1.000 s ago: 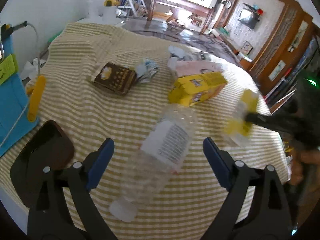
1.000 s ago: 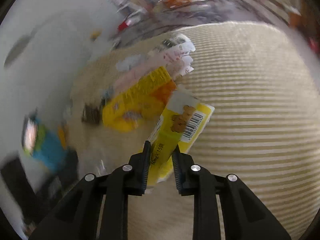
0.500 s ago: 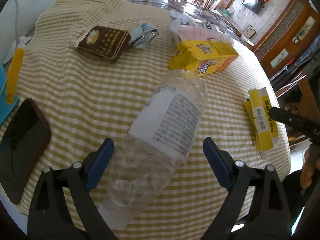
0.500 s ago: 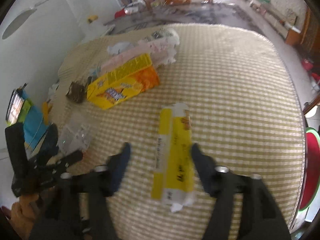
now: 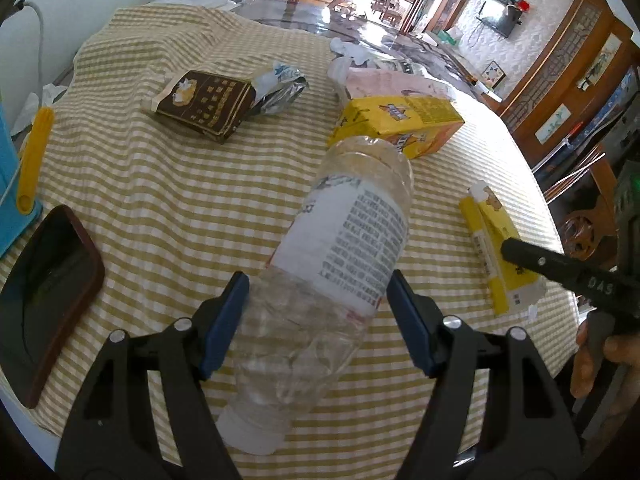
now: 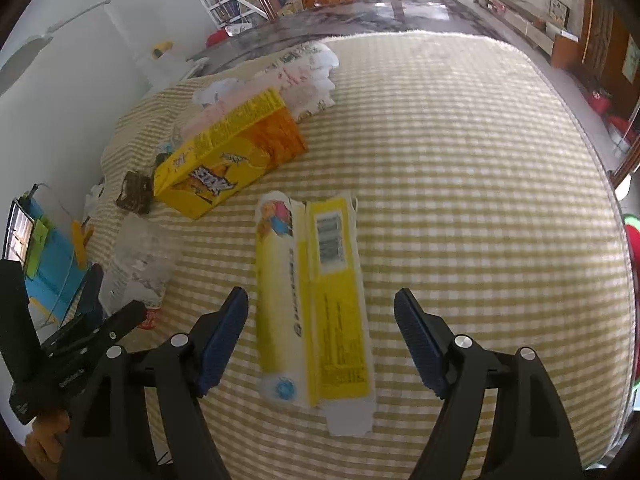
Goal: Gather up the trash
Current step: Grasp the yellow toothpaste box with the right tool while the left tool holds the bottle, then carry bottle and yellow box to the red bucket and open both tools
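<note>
Straddling the clear plastic bottle (image 5: 340,272), the left gripper (image 5: 316,320) has its jaws spread wide, a blue pad on either side of the crumpled lower body and neither visibly pressing in. The bottle lies on the striped tablecloth (image 5: 160,200), cap end toward the camera, just in front of the big yellow box (image 5: 400,124). Closing squarely on the crushed part below the label should hold best, since the thin wall will likely buckle. The right gripper (image 6: 320,340) is also wide open around the flattened yellow carton (image 6: 316,300), right of the bottle.

A home: checked tablecloth (image 5: 168,184), wall-mounted television (image 5: 502,2), wooden doors (image 5: 580,76).
</note>
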Demonstrator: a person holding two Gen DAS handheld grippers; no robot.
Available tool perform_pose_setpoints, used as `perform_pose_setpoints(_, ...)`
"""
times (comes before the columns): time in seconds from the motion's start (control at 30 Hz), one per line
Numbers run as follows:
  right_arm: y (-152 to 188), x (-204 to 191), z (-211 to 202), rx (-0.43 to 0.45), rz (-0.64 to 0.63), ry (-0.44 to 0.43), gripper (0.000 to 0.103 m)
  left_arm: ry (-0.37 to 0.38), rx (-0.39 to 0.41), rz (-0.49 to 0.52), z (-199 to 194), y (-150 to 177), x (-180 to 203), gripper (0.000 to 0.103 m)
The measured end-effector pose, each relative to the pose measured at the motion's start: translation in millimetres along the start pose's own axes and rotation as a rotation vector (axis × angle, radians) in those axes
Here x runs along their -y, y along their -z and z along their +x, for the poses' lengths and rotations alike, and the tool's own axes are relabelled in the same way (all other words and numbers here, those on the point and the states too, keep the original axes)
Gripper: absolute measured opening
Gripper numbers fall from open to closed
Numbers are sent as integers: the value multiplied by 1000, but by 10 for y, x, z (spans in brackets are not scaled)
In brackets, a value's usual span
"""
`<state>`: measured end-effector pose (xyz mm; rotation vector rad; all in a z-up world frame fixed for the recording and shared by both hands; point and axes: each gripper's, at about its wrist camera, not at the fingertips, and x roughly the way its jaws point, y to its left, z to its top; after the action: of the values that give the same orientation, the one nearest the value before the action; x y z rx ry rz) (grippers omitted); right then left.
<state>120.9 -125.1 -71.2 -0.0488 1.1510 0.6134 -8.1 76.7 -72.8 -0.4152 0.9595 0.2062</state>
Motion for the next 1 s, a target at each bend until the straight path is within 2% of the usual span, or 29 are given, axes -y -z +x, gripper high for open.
perform_pose_setpoints(0.03,10,-13,11,-3,-7,2,73,2,1,-1,-4,-1,1,68)
perform_pose_setpoints(0.07,20,-23,19,-5,-13,2,67,3,3,-2,2,-14,5,68)
perform_pose_setpoints(0.1,27,-25,26,-6,-17,-1,56,5,5,-3,-3,-16,5,68)
perform_pose_setpoints(0.2,44,-10,1,7,-4,-17,32,14,18,-6,-26,-33,1,68)
perform_pose_setpoints(0.23,48,12,-31,17,5,-32,30,19,27,-9,-44,-40,1,68)
perform_pose_setpoints(0.53,132,229,-414,129,86,-72,28,62,77,-2,-186,-182,153,68)
perform_pose_setpoints(1.0,300,814,-1095,286,223,-76,28,108,156,137,-304,-476,970,69)
